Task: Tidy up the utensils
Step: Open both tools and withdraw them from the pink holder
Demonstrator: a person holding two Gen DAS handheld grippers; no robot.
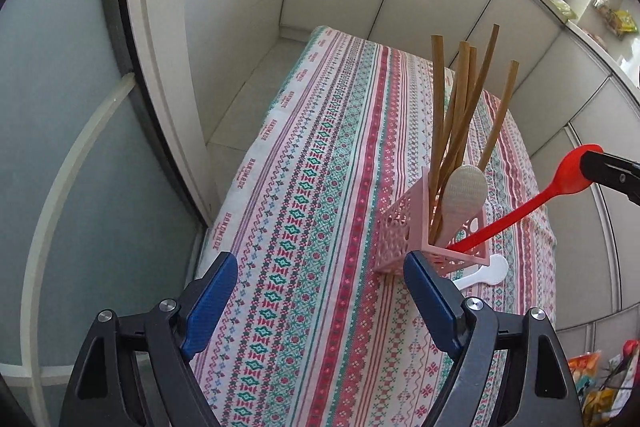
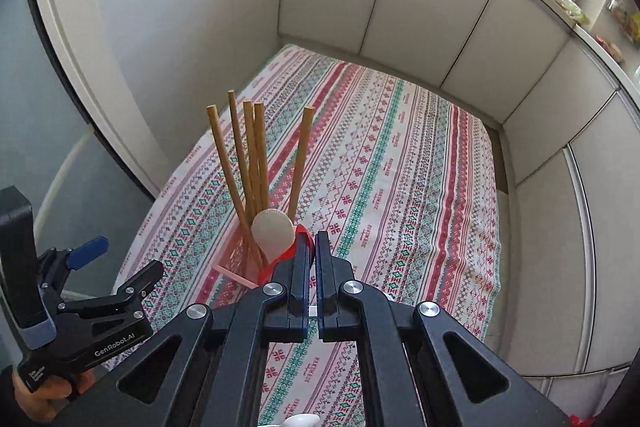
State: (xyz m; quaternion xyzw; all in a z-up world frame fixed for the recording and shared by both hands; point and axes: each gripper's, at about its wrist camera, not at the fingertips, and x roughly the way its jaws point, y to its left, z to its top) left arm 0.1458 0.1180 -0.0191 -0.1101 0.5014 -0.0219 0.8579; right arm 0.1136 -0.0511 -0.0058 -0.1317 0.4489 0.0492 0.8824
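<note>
Over the pink caddy (image 1: 430, 227) on the cloth-covered worktop (image 1: 312, 187), the right claw (image 2: 311, 247) is clamped narrow on the bowl of the red spoon (image 1: 532, 205), and the handle tip already sits inside the caddy's near rim. So the step in hand looks like slotting this spoon in with the others. Five wooden chopsticks (image 1: 460, 115) and a pale rice paddle (image 1: 464, 191) stand upright in there, leaning a little. Left claw (image 1: 320, 279) hangs wide apart, nothing between its blue pads (image 1: 424, 283), just short of the caddy's near corner.

Next, I'd say, the right claw needs to tip the spoon steeper and let go, so it slides down rather than levering the light caddy over. The left is well placed to steady it.

One white spoon (image 1: 486, 273) lies flat on the cloth, touching or just beside the caddy's base, probably the next pick.
</note>
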